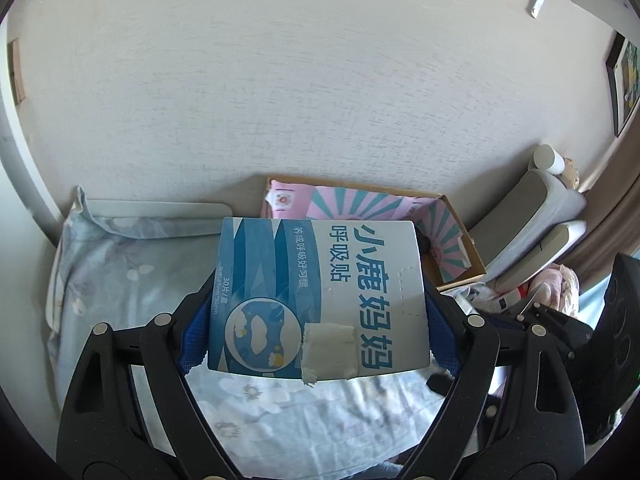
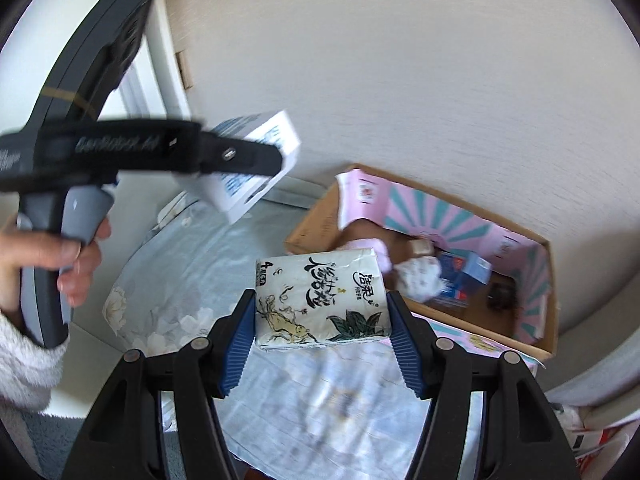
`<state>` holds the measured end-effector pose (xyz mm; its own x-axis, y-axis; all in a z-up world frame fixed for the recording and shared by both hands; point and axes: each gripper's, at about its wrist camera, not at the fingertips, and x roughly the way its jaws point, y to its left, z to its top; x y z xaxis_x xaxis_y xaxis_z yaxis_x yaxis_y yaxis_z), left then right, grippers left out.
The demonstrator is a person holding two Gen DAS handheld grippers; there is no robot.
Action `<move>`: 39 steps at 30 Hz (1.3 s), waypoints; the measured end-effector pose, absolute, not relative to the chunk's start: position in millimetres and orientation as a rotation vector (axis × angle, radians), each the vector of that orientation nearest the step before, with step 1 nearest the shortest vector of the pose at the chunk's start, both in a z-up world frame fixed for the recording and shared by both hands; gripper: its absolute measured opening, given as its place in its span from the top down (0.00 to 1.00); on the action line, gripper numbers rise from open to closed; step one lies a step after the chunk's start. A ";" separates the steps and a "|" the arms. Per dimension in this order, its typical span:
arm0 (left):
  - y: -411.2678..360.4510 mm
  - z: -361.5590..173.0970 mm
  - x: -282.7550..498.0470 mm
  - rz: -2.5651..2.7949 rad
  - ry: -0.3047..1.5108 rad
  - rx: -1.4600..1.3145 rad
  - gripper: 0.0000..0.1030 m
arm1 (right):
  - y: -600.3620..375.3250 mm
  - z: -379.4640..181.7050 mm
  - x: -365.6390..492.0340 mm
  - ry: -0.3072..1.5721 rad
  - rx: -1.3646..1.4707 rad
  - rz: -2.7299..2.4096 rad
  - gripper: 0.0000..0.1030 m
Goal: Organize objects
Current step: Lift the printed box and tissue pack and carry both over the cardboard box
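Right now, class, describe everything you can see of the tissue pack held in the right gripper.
The tissue pack is a soft, white, slightly crinkled plastic-wrapped block printed with black brush lettering, a yellowish deer and dark green leaves. It sits roughly level, clamped at both ends between the right gripper's blue ribbed pads, above the floral bedsheet, near the open cardboard box.

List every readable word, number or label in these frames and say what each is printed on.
"小鹿妈妈 呼吸贴", "养成呼吸好习惯", "30片/盒": flat blue-and-white cardboard box held in the left gripper.
"洁柔": white plastic-wrapped tissue pack held in the right gripper; its large brush lettering is unclear.
Left gripper's side lettering: blurred.
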<state>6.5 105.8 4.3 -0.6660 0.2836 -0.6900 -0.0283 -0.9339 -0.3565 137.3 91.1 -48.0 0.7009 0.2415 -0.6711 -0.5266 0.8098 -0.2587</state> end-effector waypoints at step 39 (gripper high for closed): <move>192.7 -21.1 8.9 2.676 -0.356 -1.238 0.17 | -7.3 -35.0 158.9 0.762 -0.279 0.246 0.43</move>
